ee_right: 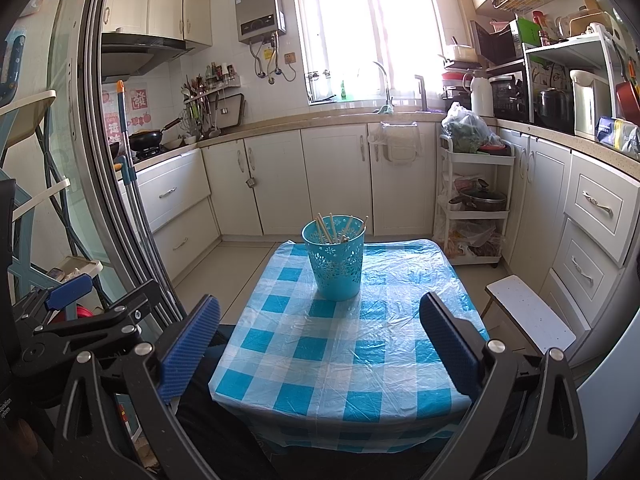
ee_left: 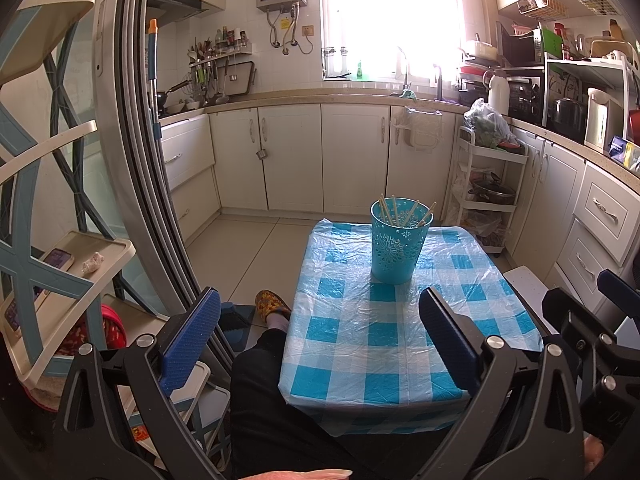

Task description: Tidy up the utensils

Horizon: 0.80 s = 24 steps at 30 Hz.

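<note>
Both tools, left [ee_left: 320,336] and right [ee_right: 320,336], were wide apart, holding nothing. Ahead, thin stiff chopsticks [ee_left: 404,214] looked light and slippery; pinch one near its top, above the cup [ee_left: 398,246].

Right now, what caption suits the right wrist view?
Open right gripper faces a turquoise cut-out holder of chopsticks on a blue-checked table.

The table [ee_right: 304,360] lies bare from its near edge up to the holder [ee_right: 335,258]. The holder alone stands near the far edge, chopsticks [ee_right: 325,230] poking up from it.
</note>
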{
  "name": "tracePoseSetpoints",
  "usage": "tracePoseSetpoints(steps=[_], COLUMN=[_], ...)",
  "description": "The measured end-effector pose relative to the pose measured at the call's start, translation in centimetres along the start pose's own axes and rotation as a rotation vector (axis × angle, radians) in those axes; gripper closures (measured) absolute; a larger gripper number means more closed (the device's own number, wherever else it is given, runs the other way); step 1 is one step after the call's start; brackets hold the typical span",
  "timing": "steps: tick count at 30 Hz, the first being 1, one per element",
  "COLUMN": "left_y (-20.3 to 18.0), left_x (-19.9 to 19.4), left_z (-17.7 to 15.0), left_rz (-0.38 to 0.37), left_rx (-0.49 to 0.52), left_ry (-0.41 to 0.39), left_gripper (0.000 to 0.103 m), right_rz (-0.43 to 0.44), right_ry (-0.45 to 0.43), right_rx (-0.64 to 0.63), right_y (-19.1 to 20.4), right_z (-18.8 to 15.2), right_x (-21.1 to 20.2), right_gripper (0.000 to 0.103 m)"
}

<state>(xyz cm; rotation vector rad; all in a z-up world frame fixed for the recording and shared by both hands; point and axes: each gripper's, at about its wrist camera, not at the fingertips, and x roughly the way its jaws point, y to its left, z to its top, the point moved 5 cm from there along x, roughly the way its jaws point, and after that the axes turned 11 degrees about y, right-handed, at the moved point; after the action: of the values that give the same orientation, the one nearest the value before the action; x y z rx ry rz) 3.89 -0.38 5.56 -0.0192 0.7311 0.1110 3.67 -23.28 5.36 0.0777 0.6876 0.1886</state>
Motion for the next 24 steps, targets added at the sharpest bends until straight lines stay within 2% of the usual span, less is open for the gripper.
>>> tracePoseSetpoints(steps=[8,13,24], left_y=[0.1,0.2,-0.1], left_x=[0.0,-0.9,1.8], left_z=[-0.1,-0.6,-0.6], left_rz=[0.0,0.027,-0.003], left_rx=[-0.003,-0.001,0.009], left_ry=[0.005,-0.058,0.028], left_gripper=[0.008,0.008,0.008], right_rz=[0.0,-0.004,-0.033], right_ry=[0.002,0.011,0.06], right_rx=[0.0,0.002,0.031], right_y=[0.0,0.1,-1.9], right_z=[-0.1,-0.6,-0.5], right_x=[0.0,0.3,3.5], right_gripper=[0.007,0.007,0.007])
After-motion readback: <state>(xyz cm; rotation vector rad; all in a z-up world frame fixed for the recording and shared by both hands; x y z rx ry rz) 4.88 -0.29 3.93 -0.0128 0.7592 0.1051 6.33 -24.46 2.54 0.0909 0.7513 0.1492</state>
